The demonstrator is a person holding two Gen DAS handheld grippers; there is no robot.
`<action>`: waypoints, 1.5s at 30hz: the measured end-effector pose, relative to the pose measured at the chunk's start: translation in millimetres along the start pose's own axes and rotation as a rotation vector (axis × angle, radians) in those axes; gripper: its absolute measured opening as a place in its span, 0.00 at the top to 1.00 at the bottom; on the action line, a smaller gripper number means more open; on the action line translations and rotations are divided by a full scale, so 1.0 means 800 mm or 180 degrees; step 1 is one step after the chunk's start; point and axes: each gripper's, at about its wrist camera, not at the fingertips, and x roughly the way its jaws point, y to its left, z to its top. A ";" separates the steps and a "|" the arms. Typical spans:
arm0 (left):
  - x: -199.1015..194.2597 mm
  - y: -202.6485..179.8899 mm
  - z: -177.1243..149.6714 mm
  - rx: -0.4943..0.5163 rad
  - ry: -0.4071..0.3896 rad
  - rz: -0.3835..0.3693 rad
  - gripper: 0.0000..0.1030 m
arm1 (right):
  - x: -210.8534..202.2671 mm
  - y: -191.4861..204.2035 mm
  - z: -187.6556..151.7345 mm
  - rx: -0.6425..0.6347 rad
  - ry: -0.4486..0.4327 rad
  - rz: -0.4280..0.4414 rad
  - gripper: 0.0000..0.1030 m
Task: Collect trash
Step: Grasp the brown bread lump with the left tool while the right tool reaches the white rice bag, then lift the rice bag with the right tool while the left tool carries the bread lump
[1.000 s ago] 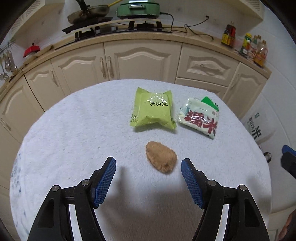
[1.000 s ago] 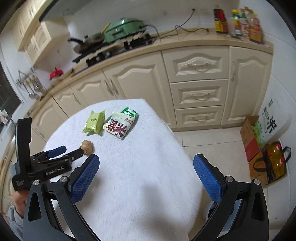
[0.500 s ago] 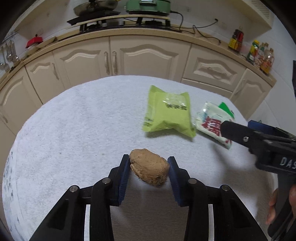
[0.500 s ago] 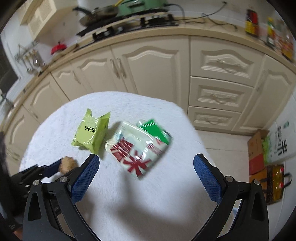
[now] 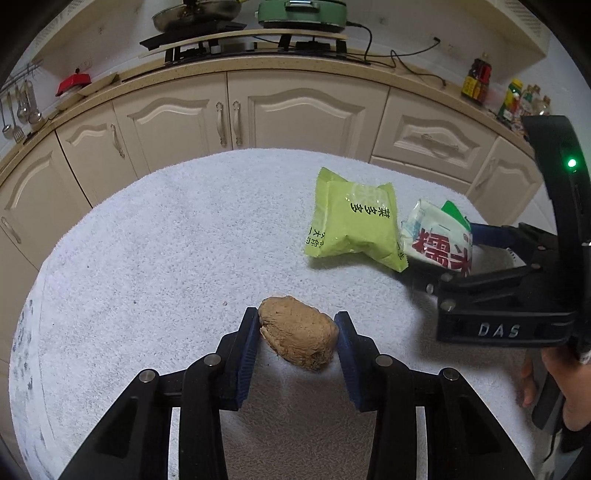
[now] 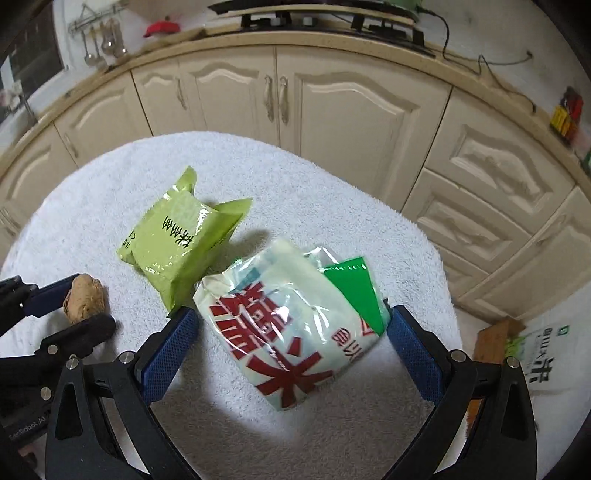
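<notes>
A brown lump (image 5: pixel 297 338) lies on the white towel-covered table (image 5: pixel 166 240). My left gripper (image 5: pixel 297 332) is shut on it, both blue pads pressing its sides. The right wrist view shows the same lump (image 6: pixel 85 297) in the left gripper (image 6: pixel 79 302) at the far left. A white packet with red characters (image 6: pixel 280 332) lies between the fingers of my right gripper (image 6: pixel 290 350), which stands wide open astride it. A green packet (image 6: pixel 181 243) rests just left of the white one, touching it. In the left wrist view the green packet (image 5: pixel 354 221) and white packet (image 5: pixel 436 240) sit at the right, with the right gripper (image 5: pixel 443 258) around the white one.
Cream kitchen cabinets (image 5: pixel 295 110) curve behind the table, with a hob, pan and green cooker (image 5: pixel 301 13) on the counter. Bottles (image 5: pixel 517 96) stand at the counter's right end. A cardboard box (image 6: pixel 495 339) and a printed bag (image 6: pixel 546 362) sit on the floor. A hand (image 5: pixel 554 369) holds the right gripper.
My left jaws closed in from wide open onto the brown lump. The right gripper swung down and across the table, and now stands astride the white packet.
</notes>
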 end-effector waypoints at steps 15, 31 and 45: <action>-0.019 -0.026 -0.006 0.0249 -0.0064 -0.0097 0.64 | -0.092 -0.011 -0.059 0.0328 -0.0404 0.0045 0.11; -0.135 -0.192 -0.089 0.0888 -0.0259 -0.0423 0.64 | -0.245 -0.088 -0.213 0.0833 -0.0769 0.0118 0.15; -0.126 -0.398 -0.158 0.1518 -0.0059 -0.0793 0.64 | -0.315 -0.211 -0.370 0.1476 -0.0874 -0.0178 0.15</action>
